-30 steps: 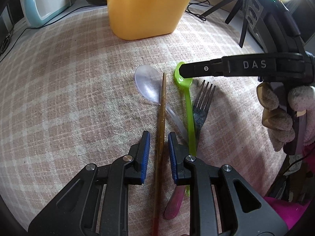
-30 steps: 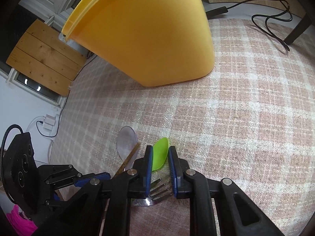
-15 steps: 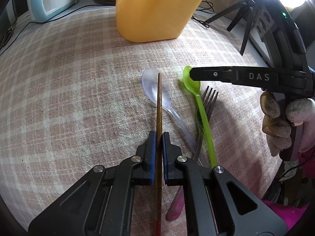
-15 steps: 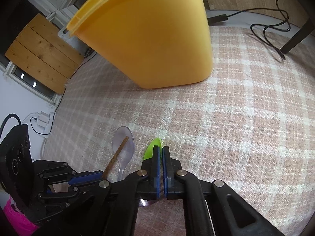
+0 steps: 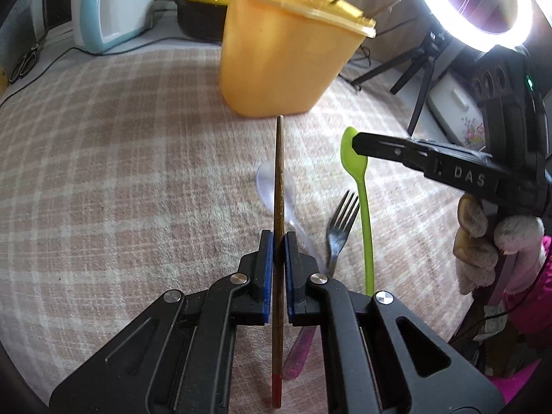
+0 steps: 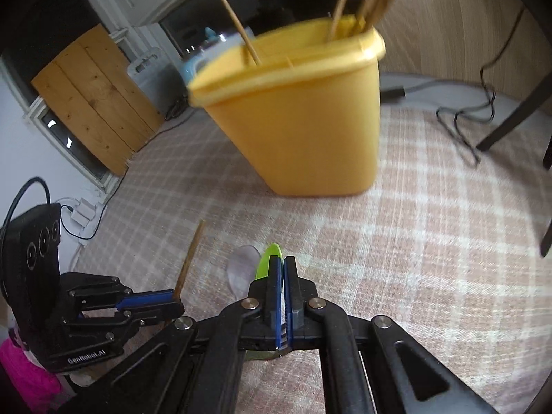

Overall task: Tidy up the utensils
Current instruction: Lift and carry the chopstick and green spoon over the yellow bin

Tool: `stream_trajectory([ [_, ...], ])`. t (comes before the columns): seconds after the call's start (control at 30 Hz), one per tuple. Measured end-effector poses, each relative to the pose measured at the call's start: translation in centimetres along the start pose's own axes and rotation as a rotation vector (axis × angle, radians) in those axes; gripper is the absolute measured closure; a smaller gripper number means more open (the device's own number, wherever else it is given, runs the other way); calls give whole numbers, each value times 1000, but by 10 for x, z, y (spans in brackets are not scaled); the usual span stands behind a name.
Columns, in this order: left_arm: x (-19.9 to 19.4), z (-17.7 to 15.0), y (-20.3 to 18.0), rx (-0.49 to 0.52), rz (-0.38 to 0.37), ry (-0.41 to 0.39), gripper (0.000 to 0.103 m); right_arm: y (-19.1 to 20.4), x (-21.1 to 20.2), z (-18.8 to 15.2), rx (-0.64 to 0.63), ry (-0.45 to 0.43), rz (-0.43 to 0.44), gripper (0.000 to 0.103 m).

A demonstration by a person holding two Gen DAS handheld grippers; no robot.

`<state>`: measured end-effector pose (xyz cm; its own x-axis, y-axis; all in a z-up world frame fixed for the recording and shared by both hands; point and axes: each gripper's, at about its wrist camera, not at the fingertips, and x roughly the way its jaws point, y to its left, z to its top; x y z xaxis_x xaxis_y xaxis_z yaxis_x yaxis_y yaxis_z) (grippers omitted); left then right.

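Pink-and-white checked cloth (image 5: 120, 179) covers the desk under my two grippers, with a tall yellow plastic utensil tub (image 5: 283, 58) standing at its far side and several thin wooden sticks (image 6: 365, 3) poking out of its top. My left gripper (image 5: 279, 238) has its blue-padded fingers (image 5: 265, 262) clenched on a long brown wooden chopstick (image 5: 278, 179), gripping it partway along so the shaft points away toward the tub while its red-tipped end hangs back under the gripper body. My right gripper (image 6: 283, 265) has its fingers (image 6: 275, 286) shut tight on the bowl end of a lime-green plastic spoon (image 5: 362, 207); in the left wrist view the spoon's slim handle hangs down from that grip, clear of the cloth as far as I can judge. A gloved hand (image 5: 490, 238) holds the right gripper's handle at the right edge of that view. Lying on the cloth between the two held pieces are a clear plastic spoon (image 5: 265, 186), partly hidden behind the chopstick, and a metal fork (image 5: 339, 224) with its tines toward the tub; a pink handle (image 5: 300, 352) shows below the left gripper, but I cannot tell which utensil it belongs to. Beyond the cloth I see a pale blue appliance (image 5: 110, 7) at the back left and a glowing ring light (image 5: 483, 3) on a tripod at the back right.
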<state>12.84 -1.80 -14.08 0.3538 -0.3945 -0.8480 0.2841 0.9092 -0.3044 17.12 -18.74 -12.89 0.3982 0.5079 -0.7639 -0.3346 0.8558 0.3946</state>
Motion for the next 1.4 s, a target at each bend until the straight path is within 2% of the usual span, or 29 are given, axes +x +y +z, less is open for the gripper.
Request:
stream_trajectory([
  [0.33,-38,13,1,11,-10,-93,99,18,-52,9,-53,-159,-40,103],
  [0.8,-83,54,-11,49,-36,-248,99,36,-110,30,-72,-350,-107,103],
  [1.07,-109,91,-9,73,-53,-337,99,51,-134,52,-98,-442,-159,103],
  [1.4,-130,146,1,76,-76,-436,99,72,-138,83,-156,-507,-223,103],
])
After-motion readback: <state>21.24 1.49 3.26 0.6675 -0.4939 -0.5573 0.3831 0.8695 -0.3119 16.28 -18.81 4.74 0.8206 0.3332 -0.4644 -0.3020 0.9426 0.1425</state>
